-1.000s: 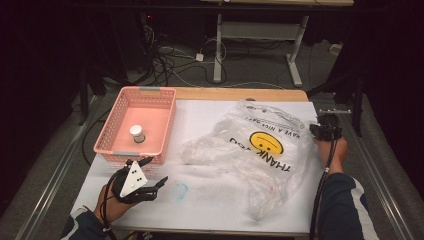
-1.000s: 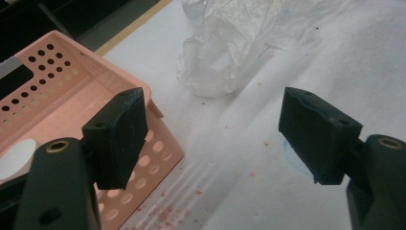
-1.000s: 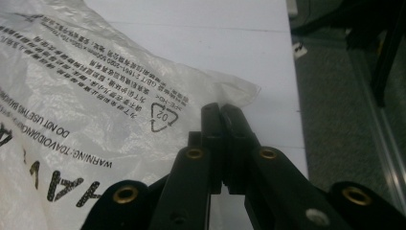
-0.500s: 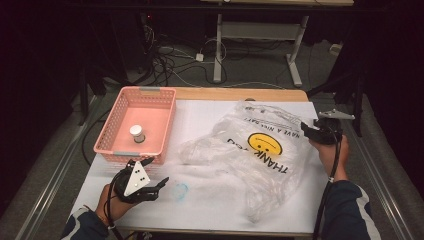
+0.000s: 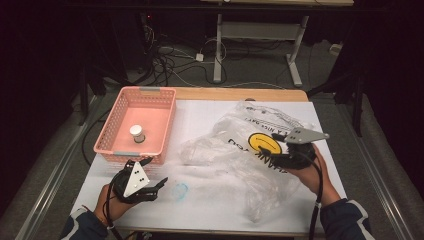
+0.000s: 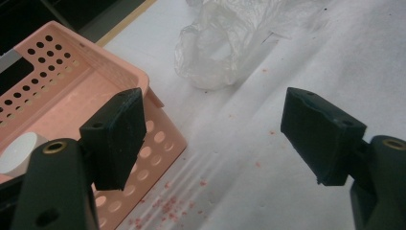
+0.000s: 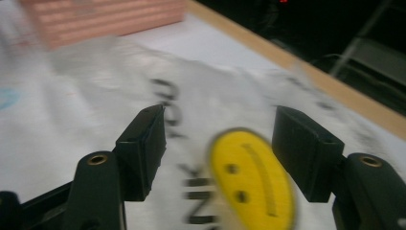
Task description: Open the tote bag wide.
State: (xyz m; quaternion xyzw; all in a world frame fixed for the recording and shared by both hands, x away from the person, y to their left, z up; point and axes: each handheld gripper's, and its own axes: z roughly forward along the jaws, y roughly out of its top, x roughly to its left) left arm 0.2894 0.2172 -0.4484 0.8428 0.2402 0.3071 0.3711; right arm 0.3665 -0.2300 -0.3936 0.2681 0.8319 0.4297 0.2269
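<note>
- Right gripper [image 5: 270, 156] hovers over the clear plastic bag [image 5: 240, 150], right at the yellow smiley print [image 5: 265, 141]. Fingers [image 7: 143, 143] have just been opening and stand apart; nothing clamped between them, the bag lies below.
- In the right gripper view the smiley [image 7: 251, 184] sits between the two fingers, picture blurred.
- Bag is crumpled and spread across the middle and right of the white worktop [image 5: 210, 215], black lettering showing beside the smiley.
- Left gripper [image 5: 150, 184] is near the front left edge of the worktop, just in front of the pink basket [image 5: 115, 135]. Fingers [image 6: 119, 139] wide apart, gripping nothing.
- Left gripper view: basket corner [image 6: 158, 120] just beside the left finger, a fold of the bag [image 6: 215, 52] farther ahead, pink crumbs [image 6: 167, 206] on the paper.
- Small white-capped jar [image 5: 137, 133] stands in the basket.
- Small pale blue ring-shaped item [image 5: 180, 190] lies on the worktop just right of the left gripper; cannot tell what it is.
</note>
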